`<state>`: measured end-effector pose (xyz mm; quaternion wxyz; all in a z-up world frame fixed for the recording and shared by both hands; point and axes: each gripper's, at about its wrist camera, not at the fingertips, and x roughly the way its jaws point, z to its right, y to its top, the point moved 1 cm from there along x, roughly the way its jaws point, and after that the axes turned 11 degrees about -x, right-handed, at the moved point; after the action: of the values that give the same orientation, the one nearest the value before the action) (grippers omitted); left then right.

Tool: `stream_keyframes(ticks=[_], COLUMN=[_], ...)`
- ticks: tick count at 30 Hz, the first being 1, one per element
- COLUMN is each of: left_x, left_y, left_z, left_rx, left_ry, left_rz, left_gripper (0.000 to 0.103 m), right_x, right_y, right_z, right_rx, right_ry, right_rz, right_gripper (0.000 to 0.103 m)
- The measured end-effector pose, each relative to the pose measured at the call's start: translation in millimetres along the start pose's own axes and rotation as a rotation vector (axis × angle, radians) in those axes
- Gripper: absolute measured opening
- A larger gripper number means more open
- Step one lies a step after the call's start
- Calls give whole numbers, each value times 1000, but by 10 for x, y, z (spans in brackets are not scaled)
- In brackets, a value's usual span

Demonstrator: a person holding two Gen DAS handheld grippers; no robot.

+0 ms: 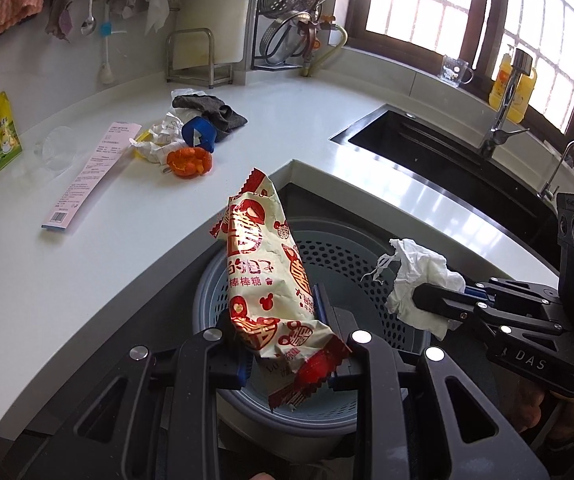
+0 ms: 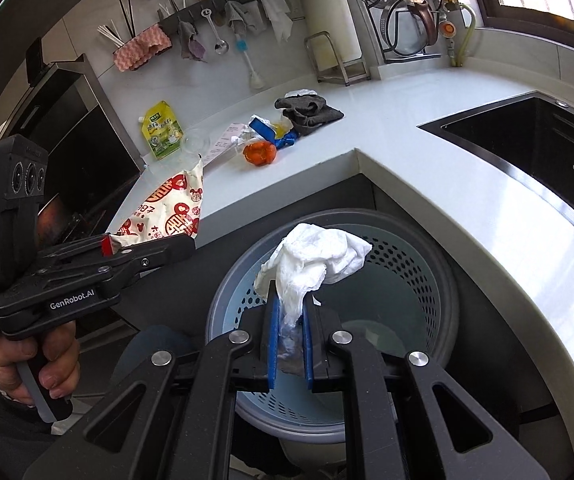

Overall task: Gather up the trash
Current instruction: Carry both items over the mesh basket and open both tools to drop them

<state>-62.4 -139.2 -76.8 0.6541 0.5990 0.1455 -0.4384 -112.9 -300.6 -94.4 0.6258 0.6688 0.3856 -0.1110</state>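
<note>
"GenRobot.AI" on left gripper, "DAS" on right gripper

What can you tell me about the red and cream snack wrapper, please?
The snack wrapper is a crinkled, glossy cream packet printed with red emblems and Chinese characters, with red serrated ends. It looks empty or nearly so. The left tongs grip it near its lower end, so it stands tilted upward over the perforated blue-grey bin, beside the white countertop.

Two black plastic grippers, left gripper and right gripper, with blue finger pads, silver screws, white "GenRobot.AI" lettering; bare hand, dark sleeve.
</note>
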Motion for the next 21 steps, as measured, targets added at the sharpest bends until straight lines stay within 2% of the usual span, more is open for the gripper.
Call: stream_keyframes(ticks=[13,21], left_x=[191,396], left_y=[-83,-151], left_z=[23,20], left_rx=[6,-7], left_ry=[0,-22], left_rz=[-68,-145], left_gripper=[26,27], right_x=[106,237], right_y=[-99,-80], right_z=[19,49], right_rx=[-2,-7], right_ry=[-6,-14], right_rz=[-41,-65], right_gripper=[10,10])
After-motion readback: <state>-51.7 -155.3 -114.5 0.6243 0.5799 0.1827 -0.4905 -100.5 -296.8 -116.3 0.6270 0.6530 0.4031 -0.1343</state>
